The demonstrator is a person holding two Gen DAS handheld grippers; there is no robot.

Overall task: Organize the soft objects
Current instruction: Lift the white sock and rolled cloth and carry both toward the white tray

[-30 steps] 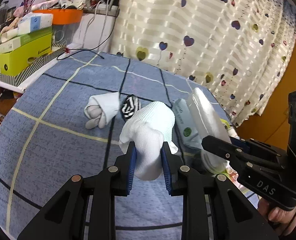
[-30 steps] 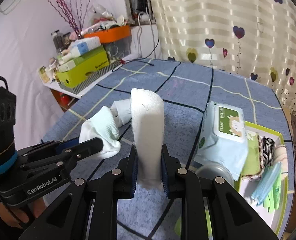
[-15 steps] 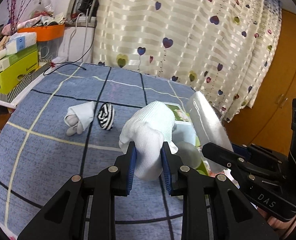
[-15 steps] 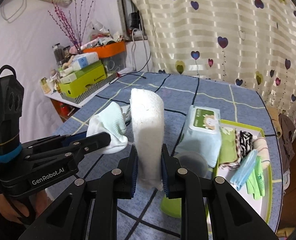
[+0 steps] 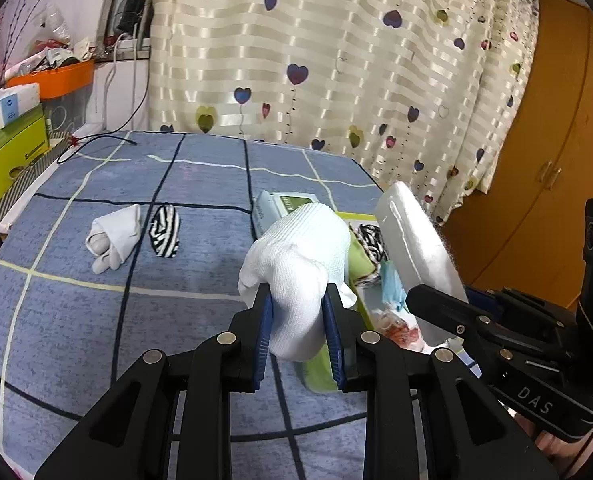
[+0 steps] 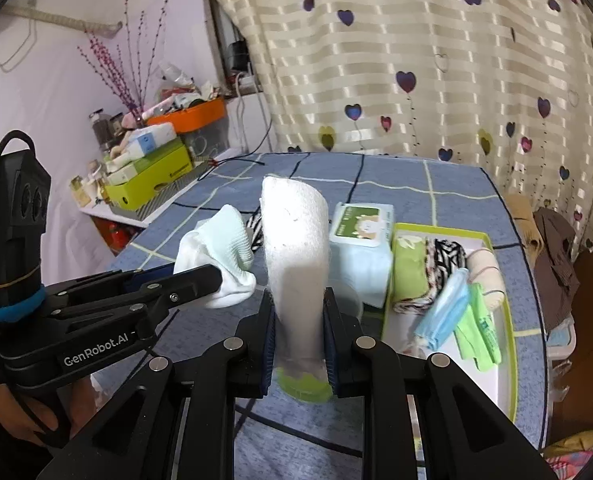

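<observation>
Two hand-held grippers hover above a table (image 6: 448,184) with a blue checked cloth, each pinching one end of the same white sock. The left hand-held gripper (image 5: 298,330) clamps the bunched, ribbed end of the white sock (image 5: 300,264) between its blue pads; the right hand-held gripper (image 6: 298,340) grips the flatter end, which stands upright between its fingers.

On the right side of the table sits a shallow tray (image 6: 508,320) with a lime-green rim. Inside it, from left to right along the far part, lie a folded green cloth (image 6: 408,272), a black-and-white striped roll (image 6: 444,260) and a cream roll (image 6: 484,276). Nearer lie a light blue face mask (image 6: 442,312) and a bright green folded piece (image 6: 476,336). A pack of wet wipes (image 6: 360,256) rests on the table just left of the tray.

Well apart on the left of the cloth lie a bundled white sock pair (image 5: 114,238) and, just beside it, a striped sock ball (image 5: 164,230). An orange bin (image 6: 194,116) with clutter inside stands on the far shelf.
</observation>
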